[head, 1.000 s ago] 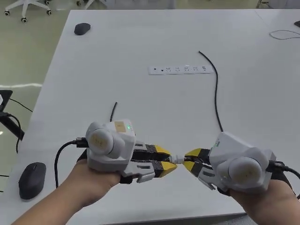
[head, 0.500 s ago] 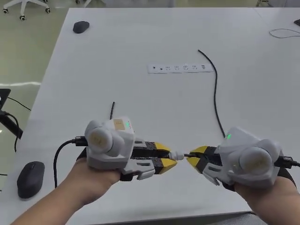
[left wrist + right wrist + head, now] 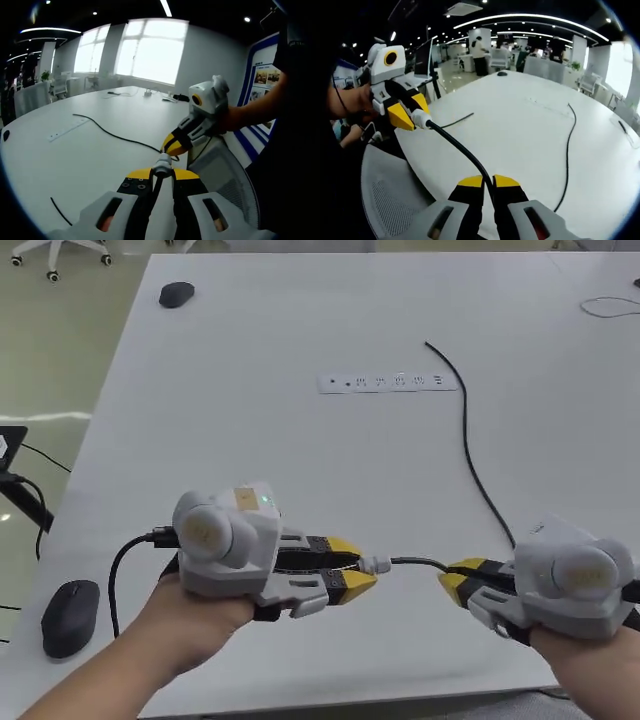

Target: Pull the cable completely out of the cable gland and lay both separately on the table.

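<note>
**Cable not yet free of the gland: mind both grips above the bench's near edge.**

Your left gripper point(image 3: 362, 576) is clamped on the small white plastic cable gland point(image 3: 377, 564). Your right gripper point(image 3: 452, 576) is closed on the thin black cable point(image 3: 412, 561) just beside it, and a short stretch of cable is taut between them. The likeliest fault is the smooth cable sliding through the right jaws, so you gain nothing. The gland could also twist out of the left jaws, since it sits right at their tips. Both are held over the near edge of the white bench point(image 3: 250, 390), so a sudden release could drop the gland off the edge. Farther out, the cable's loose tail runs towards the white power strip point(image 3: 388, 382), and a hard jerk could whip it across.
</note>
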